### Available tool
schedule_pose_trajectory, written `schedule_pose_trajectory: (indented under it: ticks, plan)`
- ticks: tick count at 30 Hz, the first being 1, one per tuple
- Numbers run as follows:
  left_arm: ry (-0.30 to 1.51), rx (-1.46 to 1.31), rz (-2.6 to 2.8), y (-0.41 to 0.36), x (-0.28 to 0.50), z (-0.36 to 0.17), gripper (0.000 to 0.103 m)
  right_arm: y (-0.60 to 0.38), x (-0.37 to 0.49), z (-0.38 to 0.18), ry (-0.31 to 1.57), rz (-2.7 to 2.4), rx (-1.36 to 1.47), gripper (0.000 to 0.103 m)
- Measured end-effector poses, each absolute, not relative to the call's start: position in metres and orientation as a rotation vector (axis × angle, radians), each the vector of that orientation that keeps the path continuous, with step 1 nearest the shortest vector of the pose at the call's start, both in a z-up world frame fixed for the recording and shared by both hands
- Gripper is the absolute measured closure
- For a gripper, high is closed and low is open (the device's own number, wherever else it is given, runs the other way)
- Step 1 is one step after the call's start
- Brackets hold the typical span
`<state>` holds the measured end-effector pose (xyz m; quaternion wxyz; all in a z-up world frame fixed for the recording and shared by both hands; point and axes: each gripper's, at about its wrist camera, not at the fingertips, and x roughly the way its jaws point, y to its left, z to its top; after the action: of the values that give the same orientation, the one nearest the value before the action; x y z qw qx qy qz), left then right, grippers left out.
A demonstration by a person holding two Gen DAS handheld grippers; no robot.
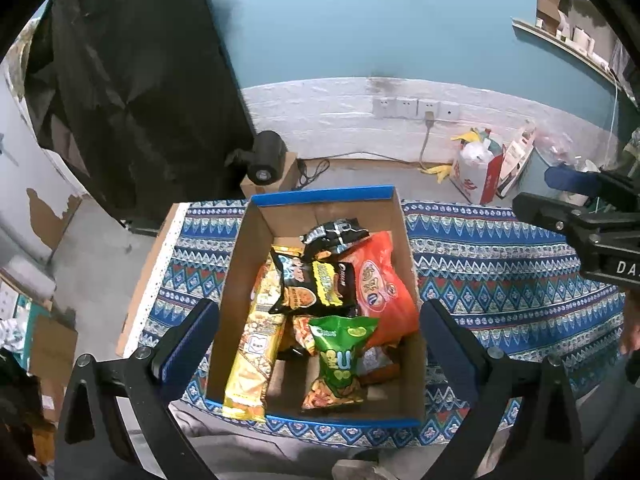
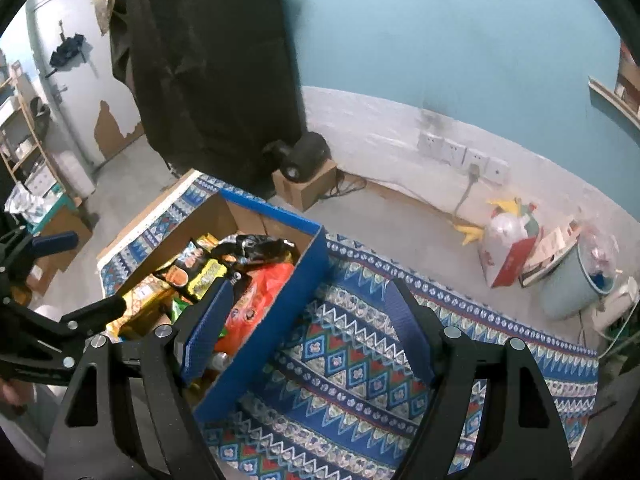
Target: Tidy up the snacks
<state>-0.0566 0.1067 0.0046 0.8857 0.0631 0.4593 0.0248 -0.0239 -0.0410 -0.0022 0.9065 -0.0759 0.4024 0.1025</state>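
Cardboard box [image 1: 256,240]: holds green snack bag [image 1: 340,344], orange bag [image 1: 384,292], yellow packet [image 1: 252,344]. My left gripper [image 1: 320,336] and right gripper [image 2: 308,328]: jaws apart, empty.

One cardboard box [image 1: 256,240], six snack packets visible inside: one long yellow packet [image 1: 252,344], two black packets [image 1: 334,234], one orange bag [image 1: 386,288], one green bag [image 1: 340,350], one partly hidden orange-red packet [image 1: 304,334], four wall sockets [image 1: 416,108]

The letters "DA" stand in white on the black gripper body [image 1: 612,256] at the right edge. On the green snack bag [image 1: 340,356] a large "U" can be read. The other print is too small.
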Motion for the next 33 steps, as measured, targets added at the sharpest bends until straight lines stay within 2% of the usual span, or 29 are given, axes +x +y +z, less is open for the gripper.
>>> schedule_pose_trajectory:
  ticks: [33]
  plan:
    - [0.968,0.175,0.07,0.1055,-0.0588,-0.0003,0.002,-0.0364,-0.0251,-0.0066,0.84,0.207,-0.189,0.026]
